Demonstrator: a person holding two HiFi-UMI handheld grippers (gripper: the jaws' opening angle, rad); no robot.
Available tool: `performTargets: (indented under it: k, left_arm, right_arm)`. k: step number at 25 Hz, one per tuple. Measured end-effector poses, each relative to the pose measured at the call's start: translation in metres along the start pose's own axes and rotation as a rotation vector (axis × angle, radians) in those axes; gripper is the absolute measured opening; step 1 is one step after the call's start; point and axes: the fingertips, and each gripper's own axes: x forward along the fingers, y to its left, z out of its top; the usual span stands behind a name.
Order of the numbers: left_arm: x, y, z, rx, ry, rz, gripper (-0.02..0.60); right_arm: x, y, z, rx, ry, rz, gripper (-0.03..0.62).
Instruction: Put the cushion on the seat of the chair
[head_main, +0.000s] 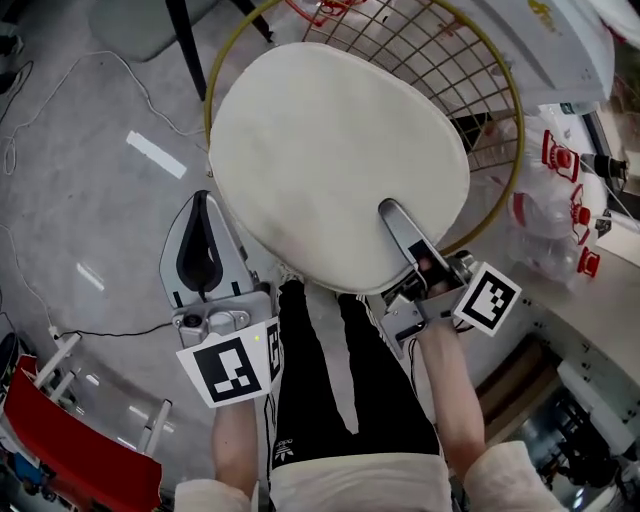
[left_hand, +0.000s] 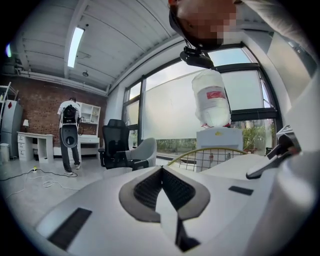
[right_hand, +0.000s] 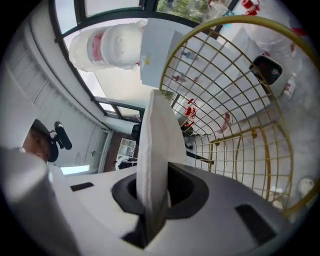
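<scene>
In the head view the round cream cushion (head_main: 340, 160) hangs flat over the gold wire chair (head_main: 470, 80). My right gripper (head_main: 388, 210) is shut on the cushion's near rim, one jaw lying on top of it. In the right gripper view the cushion (right_hand: 157, 135) runs edge-on out of the right gripper (right_hand: 154, 172), with the chair's wire (right_hand: 235, 100) beside it. My left gripper (head_main: 206, 197) is shut, its tips right at the cushion's left rim. In the left gripper view nothing shows between the pads of the left gripper (left_hand: 161, 169), and the cushion (left_hand: 240, 167) lies to the right.
A water dispenser (left_hand: 212, 100) stands behind the chair. White bags with red print (head_main: 555, 200) lie to its right, beside a workbench (head_main: 600, 330). A red frame (head_main: 80, 440) and a cable (head_main: 110, 330) are on the floor at left. Office chairs (left_hand: 120, 145) and a person (left_hand: 69, 135) are far off.
</scene>
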Motion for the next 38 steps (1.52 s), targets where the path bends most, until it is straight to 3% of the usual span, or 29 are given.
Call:
performTargets:
  k: [14,28,38]
  left_arm:
    - [0.001,-0.021,-0.038,-0.024,0.043,-0.050,0.014]
    - [-0.004,-0.034,-0.067,-0.034,0.100,-0.071,0.014]
    - [-0.001,-0.044,-0.082,-0.036,0.131,-0.087,0.014]
  right_arm:
    - [0.004,-0.063,0.003,0.086,-0.055,-0.094,0.043]
    - [-0.011,-0.140,0.002,-0.096,-0.024,-0.396,0.043]
    - [-0.011,-0.184,-0.003,-0.120,-0.008,-0.583,0.050]
